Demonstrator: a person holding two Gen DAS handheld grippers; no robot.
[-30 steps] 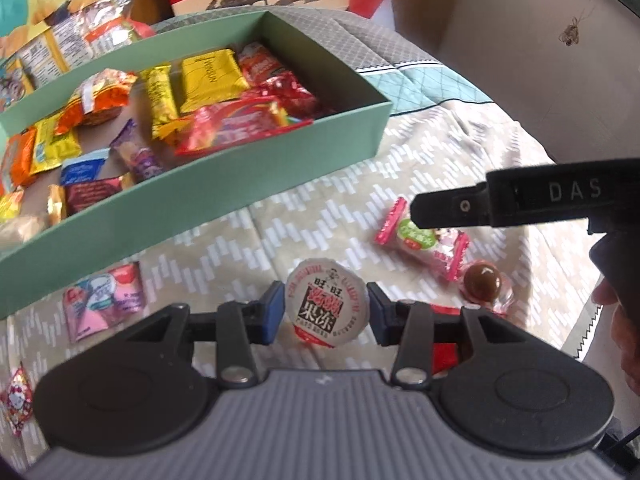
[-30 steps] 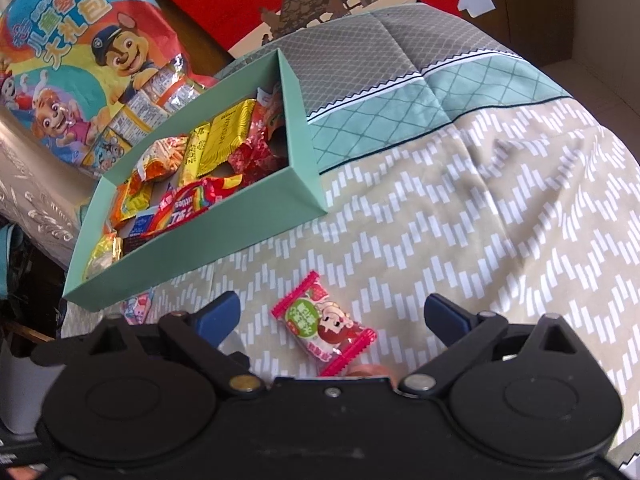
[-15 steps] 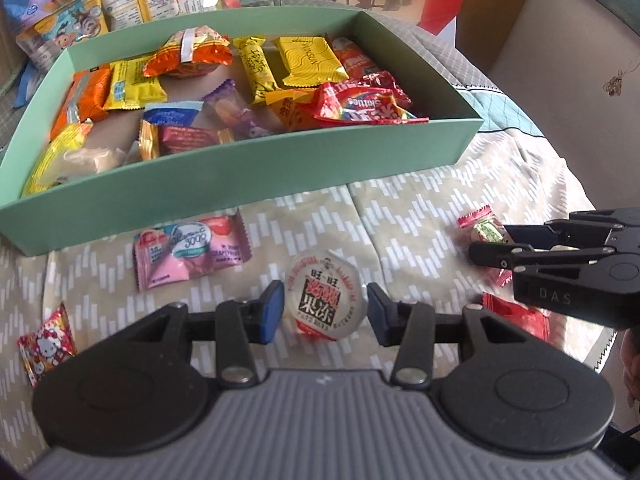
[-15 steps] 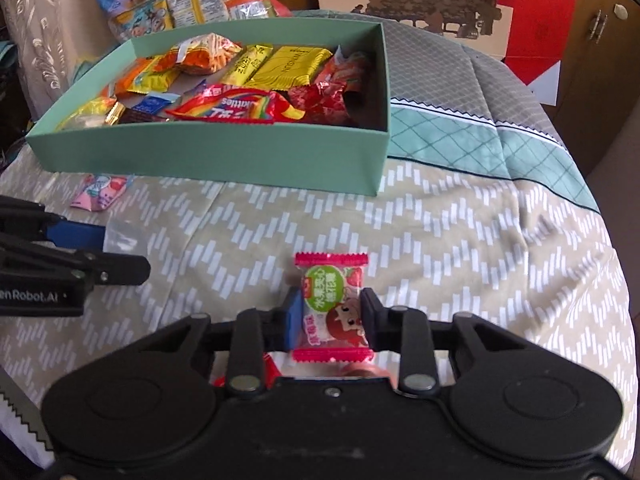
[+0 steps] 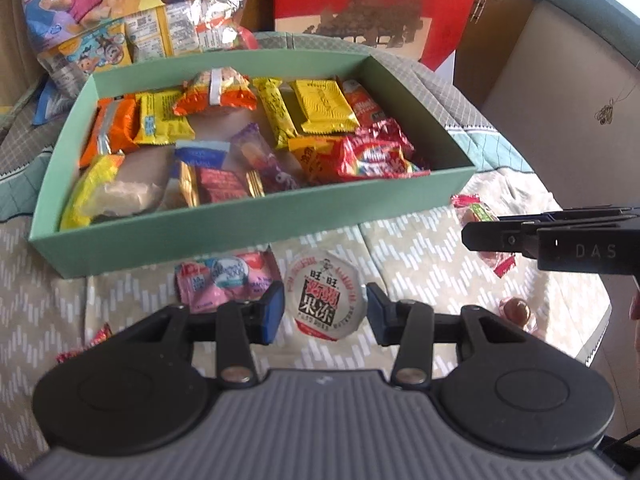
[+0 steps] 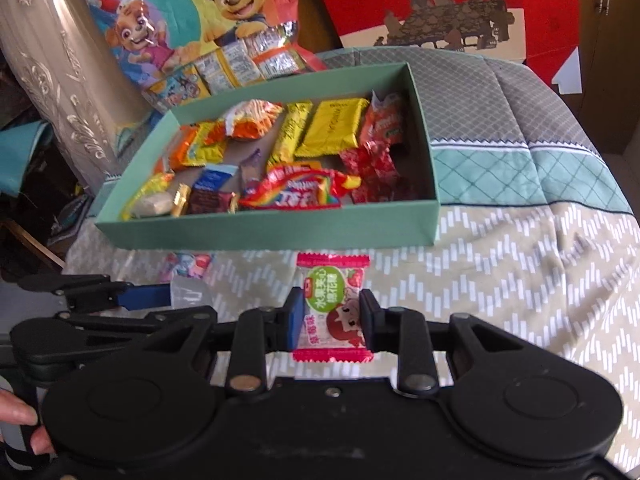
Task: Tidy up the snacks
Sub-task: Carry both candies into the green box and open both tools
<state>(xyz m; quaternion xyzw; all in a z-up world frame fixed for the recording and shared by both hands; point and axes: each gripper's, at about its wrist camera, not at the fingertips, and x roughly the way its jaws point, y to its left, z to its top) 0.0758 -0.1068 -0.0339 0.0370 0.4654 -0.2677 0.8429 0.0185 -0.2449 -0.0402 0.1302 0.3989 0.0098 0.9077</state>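
two grippers each carry a snack toward the box; nearest in the left wrist view, the left gripper (image 5: 325, 312) is clamped on a round jelly cup (image 5: 325, 304) with its printed lid facing up, the blue pads pressing its sides; in the right wrist view the right gripper (image 6: 328, 322) is pinched on a pink-edged candy packet (image 6: 333, 308), upright between the pads; both loads seem lifted off the patterned cloth (image 6: 520, 272), though the height is hard to judge; at about ten o'clock from the jelly cup lies a pink wrapped sweet (image 5: 226, 278), just in front of the near wall of the green box (image 5: 256, 232); a small round brown candy (image 5: 516, 309) lies at about three o'clock, near the cloth's edge; farther, at twelve o'clock, the box already holds yellow, orange and red packets; this looks like the carry step, with loose pieces left to gather; the next move likely calls for lifting each load over the near wall, clear of the rim, then letting go above a bare patch of the floor.
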